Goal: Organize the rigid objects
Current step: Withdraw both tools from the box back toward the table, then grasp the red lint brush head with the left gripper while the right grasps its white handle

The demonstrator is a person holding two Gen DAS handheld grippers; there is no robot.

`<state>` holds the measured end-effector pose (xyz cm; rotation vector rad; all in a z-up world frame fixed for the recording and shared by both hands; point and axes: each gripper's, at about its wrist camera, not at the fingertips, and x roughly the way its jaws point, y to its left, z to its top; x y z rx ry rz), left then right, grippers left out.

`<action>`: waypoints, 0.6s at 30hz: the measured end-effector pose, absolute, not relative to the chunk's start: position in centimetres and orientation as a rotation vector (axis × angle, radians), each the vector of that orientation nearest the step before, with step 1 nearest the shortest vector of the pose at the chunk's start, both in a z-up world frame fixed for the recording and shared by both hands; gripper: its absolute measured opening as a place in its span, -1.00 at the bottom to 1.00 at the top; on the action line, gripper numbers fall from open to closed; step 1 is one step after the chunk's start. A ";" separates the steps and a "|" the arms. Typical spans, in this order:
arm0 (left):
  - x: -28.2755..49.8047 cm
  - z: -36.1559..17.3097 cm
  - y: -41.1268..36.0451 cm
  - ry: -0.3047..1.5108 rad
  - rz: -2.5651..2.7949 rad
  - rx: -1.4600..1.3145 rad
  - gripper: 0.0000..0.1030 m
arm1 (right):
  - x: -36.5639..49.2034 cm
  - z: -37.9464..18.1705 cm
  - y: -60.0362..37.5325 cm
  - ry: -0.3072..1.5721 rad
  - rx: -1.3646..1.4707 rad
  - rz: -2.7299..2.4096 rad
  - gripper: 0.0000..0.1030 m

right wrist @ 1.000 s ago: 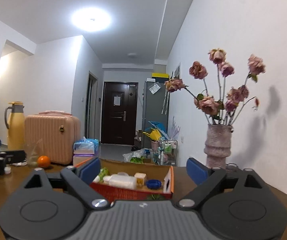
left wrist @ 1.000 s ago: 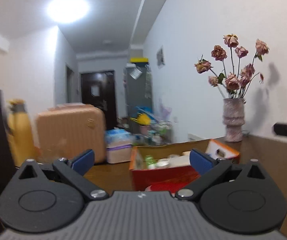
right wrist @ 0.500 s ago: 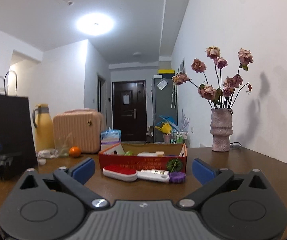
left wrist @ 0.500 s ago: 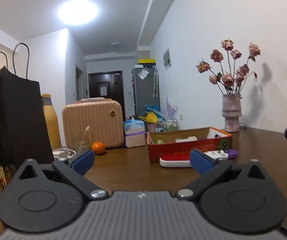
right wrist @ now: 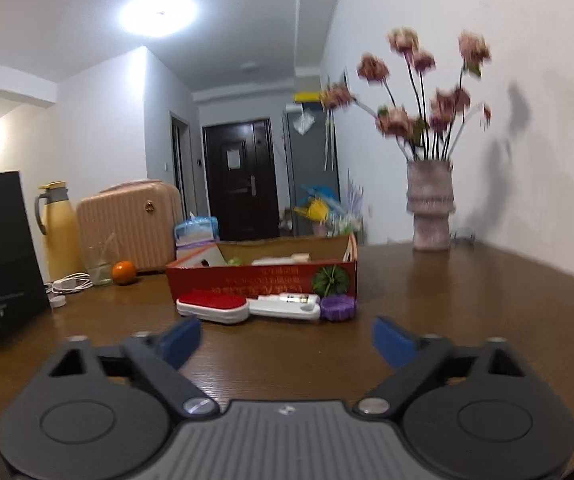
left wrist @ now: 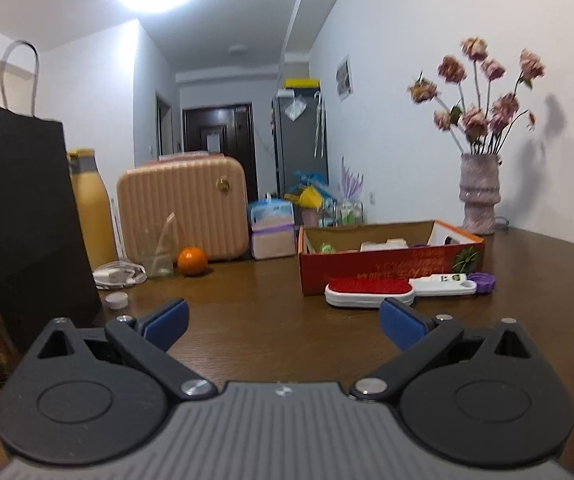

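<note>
We have three loose items lined up on the wooden table (right wrist: 467,300) just in front of the red cardboard box (right wrist: 263,278): a red-topped white case (right wrist: 211,306), a white tube-like item (right wrist: 285,306) and a small purple lid-shaped thing (right wrist: 338,307), touching or nearly touching in a row that runs left-right across both views, parallel to the box's front wall. The red-topped case lies flat with its long axis sideways, so fingers coming straight in would meet it across its short side. From the right gripper (right wrist: 286,340) the row sits straight ahead, near — the case a little left of centre, the purple piece a little right. From the left gripper (left wrist: 283,326) the same row is ahead and off to the right, the case (left wrist: 369,293) nearest its right finger. We judge the right hand better lined up on the row, the left one closer only to the case end. Right gripper: jaws closing, still clearly apart, nothing between them, only bare table. Left gripper: spread wide, empty, touching nothing. The box already holds some white packets; exact contents are too small to tell. Off to the left stand a black paper bag (left wrist: 19,216), an orange (left wrist: 193,261) and a peach suitcase (left wrist: 183,208), well apart from the row; the vase of dried roses (right wrist: 431,204) is far right.
</note>
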<state>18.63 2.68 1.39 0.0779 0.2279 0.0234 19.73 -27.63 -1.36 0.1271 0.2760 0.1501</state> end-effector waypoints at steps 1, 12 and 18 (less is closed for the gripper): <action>19.7 1.5 2.8 0.245 0.016 0.069 1.00 | 20.9 -1.3 -28.0 0.301 0.146 0.141 0.00; 39.7 0.7 2.6 0.541 -0.186 -0.017 0.56 | 37.6 -3.8 -30.4 0.555 0.461 0.186 -0.52; 47.9 -1.8 2.5 0.608 -0.190 -0.062 0.33 | 43.4 -6.6 -29.6 0.609 0.545 0.128 -0.72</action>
